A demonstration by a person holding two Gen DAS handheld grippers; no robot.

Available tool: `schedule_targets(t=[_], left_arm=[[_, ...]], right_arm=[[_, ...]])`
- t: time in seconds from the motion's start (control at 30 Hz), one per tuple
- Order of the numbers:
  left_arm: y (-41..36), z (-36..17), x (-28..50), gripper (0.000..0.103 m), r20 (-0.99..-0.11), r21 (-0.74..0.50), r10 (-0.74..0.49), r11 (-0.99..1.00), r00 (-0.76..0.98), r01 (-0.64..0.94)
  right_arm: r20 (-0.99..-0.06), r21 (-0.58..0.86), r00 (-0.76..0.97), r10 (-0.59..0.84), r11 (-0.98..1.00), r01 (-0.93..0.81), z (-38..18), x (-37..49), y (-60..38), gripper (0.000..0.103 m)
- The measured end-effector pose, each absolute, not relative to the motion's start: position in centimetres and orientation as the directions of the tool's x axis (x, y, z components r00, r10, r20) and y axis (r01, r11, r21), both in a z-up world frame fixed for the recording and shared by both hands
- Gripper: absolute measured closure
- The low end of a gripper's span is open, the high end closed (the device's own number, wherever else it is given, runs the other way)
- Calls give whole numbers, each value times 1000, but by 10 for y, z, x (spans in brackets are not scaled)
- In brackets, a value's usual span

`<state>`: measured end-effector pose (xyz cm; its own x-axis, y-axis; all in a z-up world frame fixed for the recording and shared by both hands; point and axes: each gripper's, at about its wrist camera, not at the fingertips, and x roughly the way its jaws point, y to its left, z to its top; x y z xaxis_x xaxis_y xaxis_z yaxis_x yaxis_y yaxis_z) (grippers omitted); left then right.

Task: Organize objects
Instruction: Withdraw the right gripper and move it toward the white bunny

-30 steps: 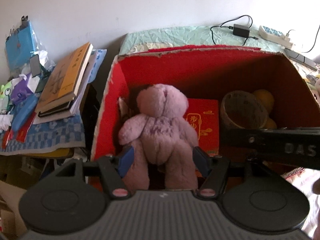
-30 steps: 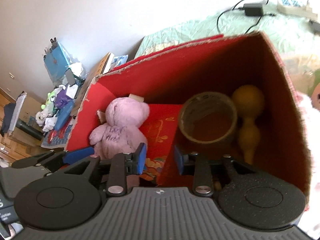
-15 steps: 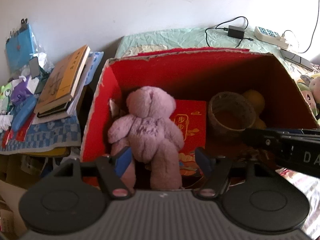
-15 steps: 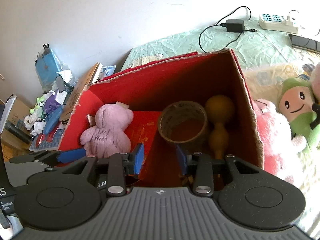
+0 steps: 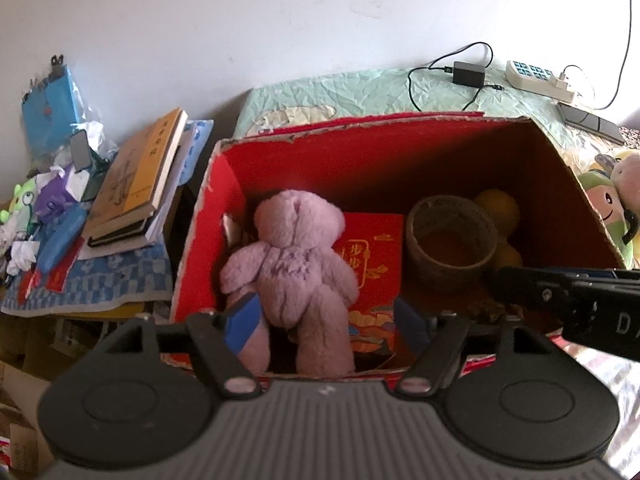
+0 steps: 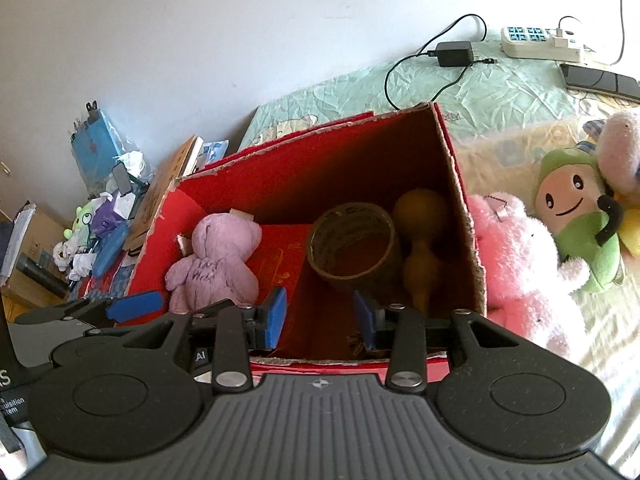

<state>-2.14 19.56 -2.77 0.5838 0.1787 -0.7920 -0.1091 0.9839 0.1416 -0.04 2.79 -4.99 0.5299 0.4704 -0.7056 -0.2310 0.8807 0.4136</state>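
Nearest, left gripper (image 5: pixel 326 320): jaws opening, blue pads spread to either side of the bear's legs, not pressing on them; it hangs over the box's near edge.
Right gripper (image 6: pixel 320 316): jaws opening with nothing between them, held over the near edge of the box, right of the left gripper.
Red cardboard box (image 5: pixel 200 248): open at the top, red inside, standing on the bed.
Purple teddy bear (image 5: pixel 296 260): inside the box at its left end, back toward the camera, lying partly on the red packet.
Red packet (image 5: pixel 376 256): flat on the box floor, gold print on it, between the bear and the tape roll.
Tape roll (image 6: pixel 352 244): right of the packet, hollow side up.
Yellow gourd (image 6: pixel 420 240): just beside the roll, against the box's right wall.
Pink plush (image 6: pixel 520 256): outside the box, touching its right wall.
Green plush (image 6: pixel 576 216): on the bed, beyond the pink one.
Stack of books (image 5: pixel 140 184): left of the box, on a cluttered surface.
Power strip (image 6: pixel 540 40): far back on the bed cover, near the wall.
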Motion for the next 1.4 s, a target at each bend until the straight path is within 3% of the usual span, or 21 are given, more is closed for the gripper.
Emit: schedule_targets(t=[0.7,1.4], left_arm=[[150,-2,-44,19,-781,161,280,954,558,-252],[59,0,-58,19,-784,146,249,964,568,-221]], right_arm=[[-662,422,513,546,838,-347,-26,-7,-18,54],[-661,421,518,543,840,-343,-28,-19,-106,50]])
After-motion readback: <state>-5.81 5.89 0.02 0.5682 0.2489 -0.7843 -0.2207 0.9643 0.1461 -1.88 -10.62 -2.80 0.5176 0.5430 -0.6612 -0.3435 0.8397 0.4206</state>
